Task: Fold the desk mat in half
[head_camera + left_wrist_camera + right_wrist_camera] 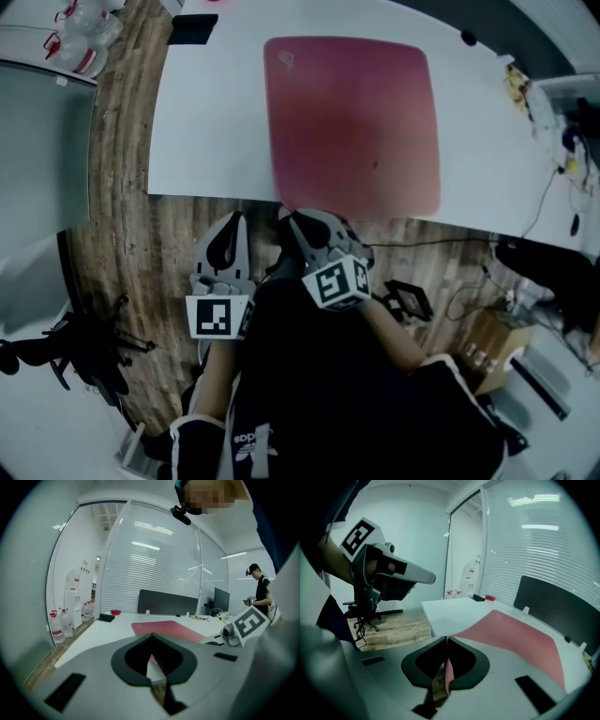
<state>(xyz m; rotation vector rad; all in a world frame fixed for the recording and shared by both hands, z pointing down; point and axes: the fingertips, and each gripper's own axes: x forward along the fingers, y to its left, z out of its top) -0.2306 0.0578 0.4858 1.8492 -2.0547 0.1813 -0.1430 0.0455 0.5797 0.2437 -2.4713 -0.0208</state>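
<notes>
A dark red desk mat (352, 122) lies on the white table (197, 141), reaching to its near edge. My right gripper (289, 216) is at the mat's near left corner and is shut on it. In the right gripper view the pink mat (520, 634) rises from the table into the closed jaws of the right gripper (446, 639), the corner pinched between them. My left gripper (237, 217) hangs just off the table's near edge over the wooden floor, left of the right one. Its tips (151, 634) meet with nothing between them; the mat (166, 629) lies beyond.
Water bottles (80, 37) stand on the floor at the far left, and a black object (192, 28) lies at the table's far left corner. An office chair (84, 347) is on the left, cables and clutter (562, 150) on the right. A person (260, 590) stands far off.
</notes>
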